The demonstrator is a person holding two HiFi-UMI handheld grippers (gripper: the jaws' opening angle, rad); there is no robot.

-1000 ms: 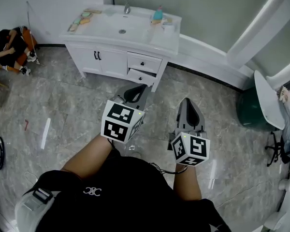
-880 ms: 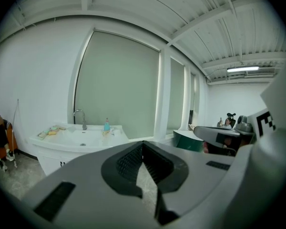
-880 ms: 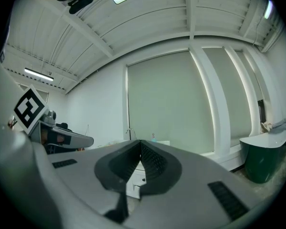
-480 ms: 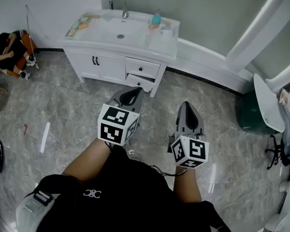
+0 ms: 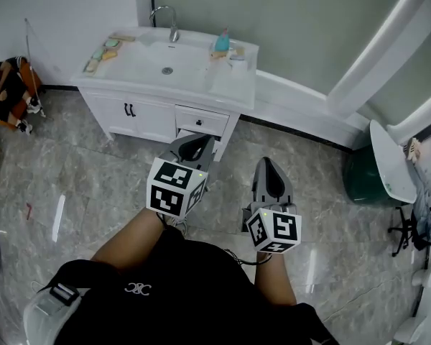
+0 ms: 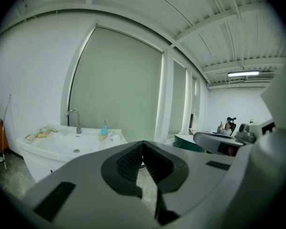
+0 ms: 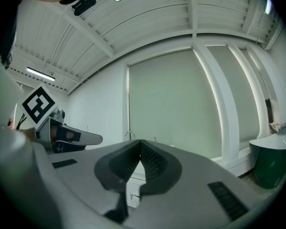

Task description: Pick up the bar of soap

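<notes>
Small pale green and yellowish bar-like items (image 5: 100, 54) lie at the left end of a white sink counter (image 5: 201, 67); they also show as soap-like pieces (image 6: 42, 134) in the left gripper view. They are too small to tell apart. My left gripper (image 5: 192, 144) hangs over the floor in front of the vanity, shut and empty, its tips (image 6: 143, 142) meeting. My right gripper (image 5: 267, 166) is beside it, further right and nearer me, also shut with nothing held, jaws (image 7: 140, 141) closed together. Both are well short of the counter.
The vanity has a faucet (image 5: 165, 14), a blue bottle (image 5: 222, 43) and one drawer (image 5: 200, 123) pulled partly out. A green bin (image 5: 365, 177) and a white tabletop (image 5: 388, 160) stand at the right. A person sits on the floor at far left (image 5: 3, 92).
The head view has shifted: the vanity now sits lower and further left in the picture. Both grippers stay shut and side by side, the right one slightly further left.
</notes>
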